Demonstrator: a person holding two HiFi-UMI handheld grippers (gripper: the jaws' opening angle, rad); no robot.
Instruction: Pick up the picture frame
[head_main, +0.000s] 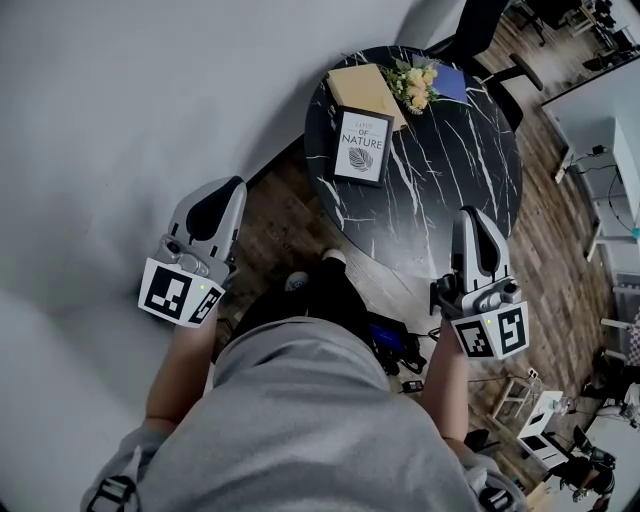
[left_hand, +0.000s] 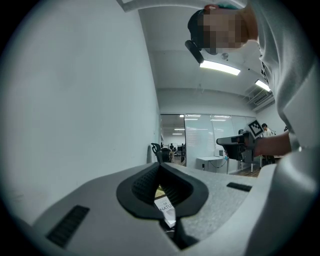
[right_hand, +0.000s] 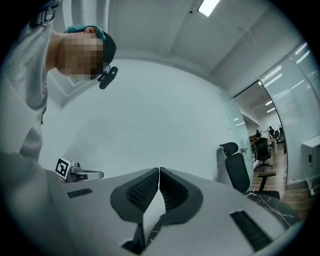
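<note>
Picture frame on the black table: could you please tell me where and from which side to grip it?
Probably its top rim, from above: the picture frame seems to stand propped, face toward the person, leaving that thin edge free, while a tan book sits close behind. The left gripper, now shut, must open first.

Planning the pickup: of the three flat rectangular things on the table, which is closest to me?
The dark-framed picture frame printed NATURE; the tan one and blue one lie beyond it.
</note>
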